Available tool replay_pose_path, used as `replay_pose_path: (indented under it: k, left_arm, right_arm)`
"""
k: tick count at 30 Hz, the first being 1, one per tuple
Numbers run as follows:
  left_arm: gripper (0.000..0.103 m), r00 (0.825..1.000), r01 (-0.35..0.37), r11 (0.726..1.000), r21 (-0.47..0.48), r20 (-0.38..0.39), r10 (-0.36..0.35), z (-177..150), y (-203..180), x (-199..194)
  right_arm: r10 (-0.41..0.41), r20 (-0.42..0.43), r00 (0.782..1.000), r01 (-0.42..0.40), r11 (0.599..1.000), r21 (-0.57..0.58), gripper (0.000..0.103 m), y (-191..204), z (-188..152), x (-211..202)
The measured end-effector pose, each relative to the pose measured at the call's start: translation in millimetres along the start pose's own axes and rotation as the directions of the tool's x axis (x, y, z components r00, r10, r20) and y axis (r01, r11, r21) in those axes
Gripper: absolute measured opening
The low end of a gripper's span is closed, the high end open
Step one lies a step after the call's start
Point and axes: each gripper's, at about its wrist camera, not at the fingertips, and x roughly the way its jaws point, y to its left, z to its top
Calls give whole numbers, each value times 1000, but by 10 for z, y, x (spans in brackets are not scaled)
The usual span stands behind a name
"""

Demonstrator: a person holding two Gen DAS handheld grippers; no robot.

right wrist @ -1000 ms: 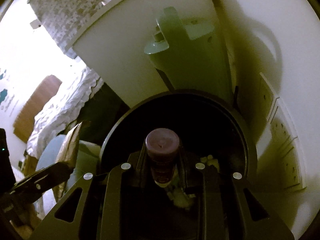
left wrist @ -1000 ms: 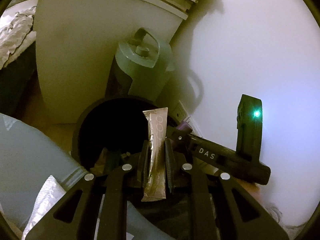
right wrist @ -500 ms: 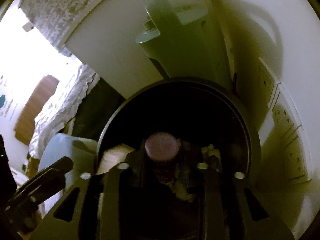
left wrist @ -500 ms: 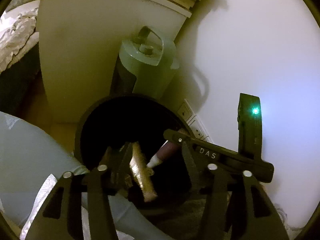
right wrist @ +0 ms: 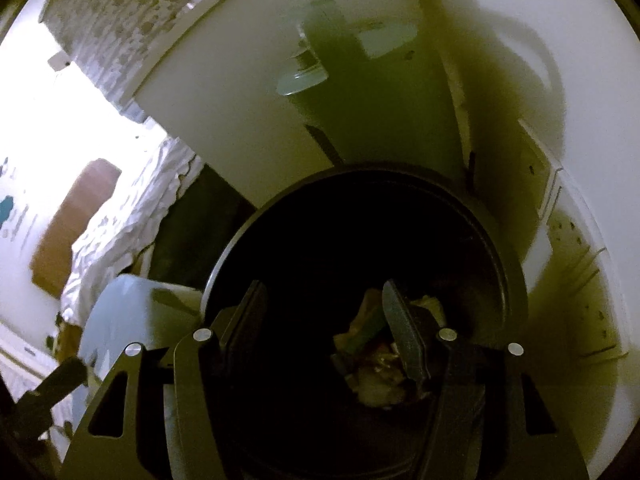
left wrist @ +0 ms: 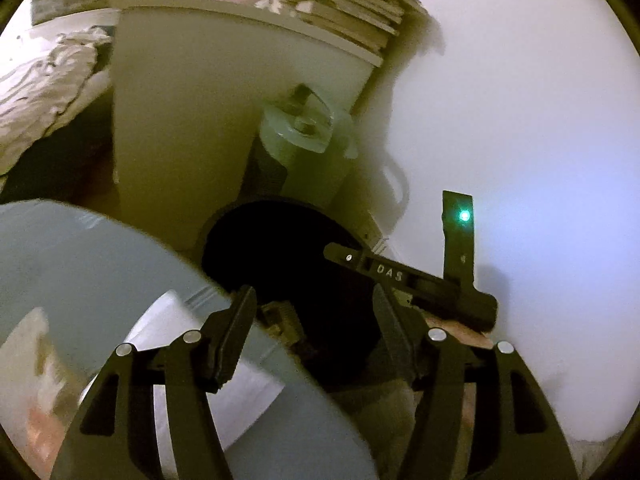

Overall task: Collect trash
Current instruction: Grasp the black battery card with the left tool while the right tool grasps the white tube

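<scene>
A round black trash bin stands on the floor by the wall; it also shows in the left wrist view. Crumpled trash lies at its bottom. My right gripper is open and empty right above the bin mouth. My left gripper is open and empty, back from the bin's near rim and above a grey-blue cushion. The right gripper's body reaches over the bin from the right in the left wrist view.
A green lidded canister stands behind the bin against a white cabinet with stacked books on top. Wall sockets are to the bin's right. A bed with white bedding lies at left.
Both grippers opened. The sachet dropped from the left gripper and the purple-capped tube from the right, into the bin. The left gripper pulled back toward the cushion.
</scene>
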Motion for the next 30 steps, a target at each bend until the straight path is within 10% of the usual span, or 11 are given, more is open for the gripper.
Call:
replay_pose_path:
  k: [10,20,30]
  left_arm:
    - [69,976,-197,974,-111,67,205,-576,602,-1017]
    - [69,910,-401,876,-268,-3,415,-1241,1380,-1748]
    - [69,899,-437,876,-202,-60,434,-1501,1324,-1757]
  right_arm:
    - [12,33,999,-7,990,-139,67,365,-148,-114]
    - [155,19,988,-142,943,-302,68,1021,-534,-404]
    - [254,-152,955,-295,772,-564,71,2071,-1406,-707]
